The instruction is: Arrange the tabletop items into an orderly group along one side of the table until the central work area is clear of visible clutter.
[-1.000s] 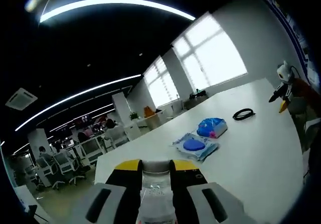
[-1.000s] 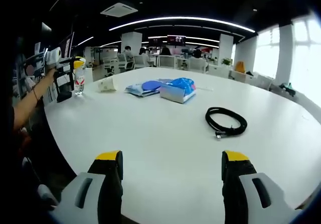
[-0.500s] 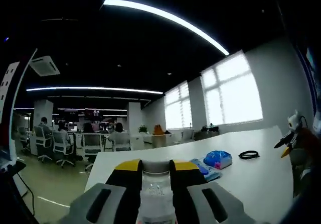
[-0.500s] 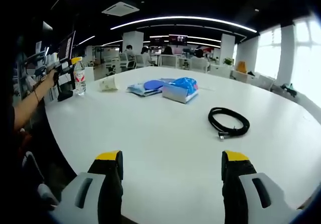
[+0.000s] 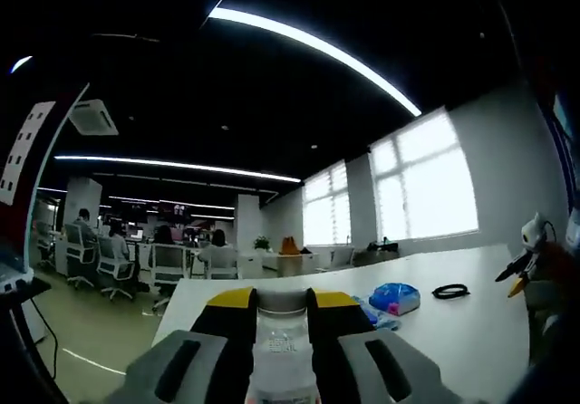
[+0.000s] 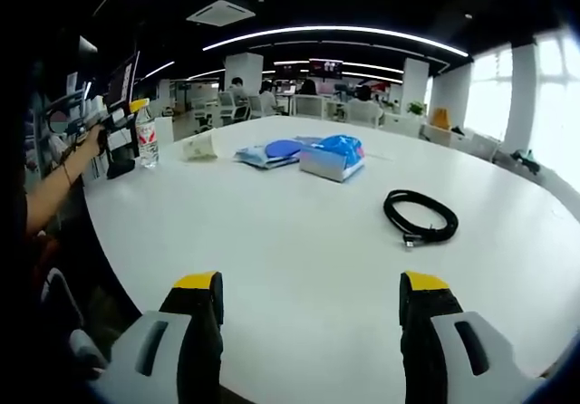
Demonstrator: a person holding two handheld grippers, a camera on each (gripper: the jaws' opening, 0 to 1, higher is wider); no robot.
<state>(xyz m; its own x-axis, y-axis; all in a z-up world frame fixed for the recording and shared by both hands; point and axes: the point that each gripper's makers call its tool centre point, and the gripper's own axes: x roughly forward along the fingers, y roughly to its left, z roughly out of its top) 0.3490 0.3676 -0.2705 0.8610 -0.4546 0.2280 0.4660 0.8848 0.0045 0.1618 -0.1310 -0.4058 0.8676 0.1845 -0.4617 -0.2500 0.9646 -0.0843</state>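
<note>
Your left gripper (image 5: 282,306) clamps the water bottle (image 5: 283,354) just below its cap; smooth plastic, likely slippery, so keep it upright. Your right gripper (image 6: 311,297) is spread wide, holding nothing, with the floppy black cable (image 6: 420,216) beyond it.

Left gripper view looks low along the bench (image 5: 471,331); right gripper view faces across it, probably higher; both share it.
</note>
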